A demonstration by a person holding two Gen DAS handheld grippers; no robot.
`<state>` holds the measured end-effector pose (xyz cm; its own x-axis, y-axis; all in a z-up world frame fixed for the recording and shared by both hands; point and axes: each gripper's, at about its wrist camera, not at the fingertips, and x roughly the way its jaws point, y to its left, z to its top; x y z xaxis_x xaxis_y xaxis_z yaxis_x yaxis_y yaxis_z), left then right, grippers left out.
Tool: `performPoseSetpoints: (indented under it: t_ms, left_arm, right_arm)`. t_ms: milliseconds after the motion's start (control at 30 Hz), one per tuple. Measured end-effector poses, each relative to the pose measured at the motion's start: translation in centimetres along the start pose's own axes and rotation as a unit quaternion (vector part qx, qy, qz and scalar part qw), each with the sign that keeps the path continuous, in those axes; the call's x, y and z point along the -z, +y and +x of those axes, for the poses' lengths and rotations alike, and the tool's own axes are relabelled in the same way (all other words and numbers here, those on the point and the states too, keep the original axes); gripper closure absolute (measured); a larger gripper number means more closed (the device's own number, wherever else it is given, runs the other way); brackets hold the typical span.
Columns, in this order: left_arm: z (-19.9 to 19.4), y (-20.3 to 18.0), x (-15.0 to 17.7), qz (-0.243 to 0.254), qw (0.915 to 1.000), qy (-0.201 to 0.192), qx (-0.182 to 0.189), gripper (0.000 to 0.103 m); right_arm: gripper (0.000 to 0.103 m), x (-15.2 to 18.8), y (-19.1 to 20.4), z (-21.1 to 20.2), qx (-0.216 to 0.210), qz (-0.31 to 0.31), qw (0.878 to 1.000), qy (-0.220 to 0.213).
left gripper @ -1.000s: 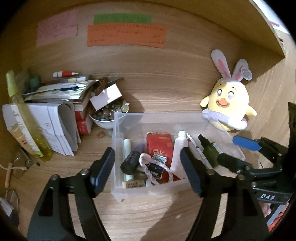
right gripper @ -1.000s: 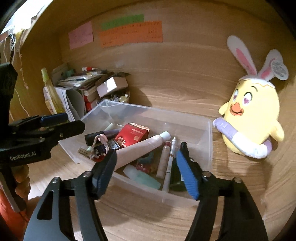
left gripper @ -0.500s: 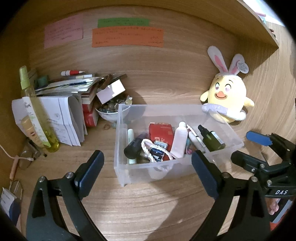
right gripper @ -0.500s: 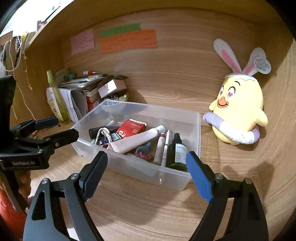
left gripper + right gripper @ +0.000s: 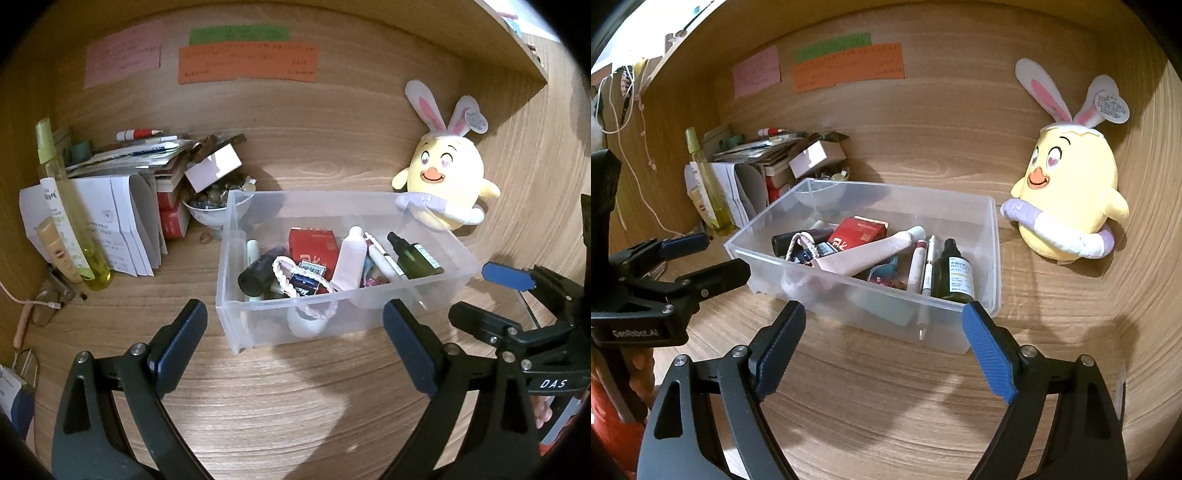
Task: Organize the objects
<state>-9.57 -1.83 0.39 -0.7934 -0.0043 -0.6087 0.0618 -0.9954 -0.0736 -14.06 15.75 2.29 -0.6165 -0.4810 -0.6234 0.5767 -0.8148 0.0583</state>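
Bin (image 5: pixel 258 332) now beyond withdrawn gripper (image 5: pixel 291 347)

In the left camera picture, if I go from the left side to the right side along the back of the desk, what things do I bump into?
Yellow spray bottle → folded white papers → white bowl of small bits → clear plastic bin → yellow chick plush with bunny ears.
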Motion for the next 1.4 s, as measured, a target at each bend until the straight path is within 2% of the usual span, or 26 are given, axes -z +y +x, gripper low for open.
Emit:
performPoseSetpoints:
  t_ms: [533,933,1400]
  left_arm:
    - [-0.54,-0.22,-0.36,-0.004,0.9998,-0.003,0.017,0.006]
    - [-0.94,-0.77,-0.13,0.011,0.9997,-0.013,0.016,0.006]
    - [-0.40,-0.58,0.10,0.009,0.9995,0.005,0.029,0.006]
  right_arm:
    - [0.018,0.13,0.24,0.09,0.001,-0.004,1.000,0.003]
    - [0.018,0.02,0.44,-0.18,0.005,-0.005,1.000,-0.004]
    - [0.018,-0.16,0.74,-0.37,0.008,-0.009,1.000,-0.006]
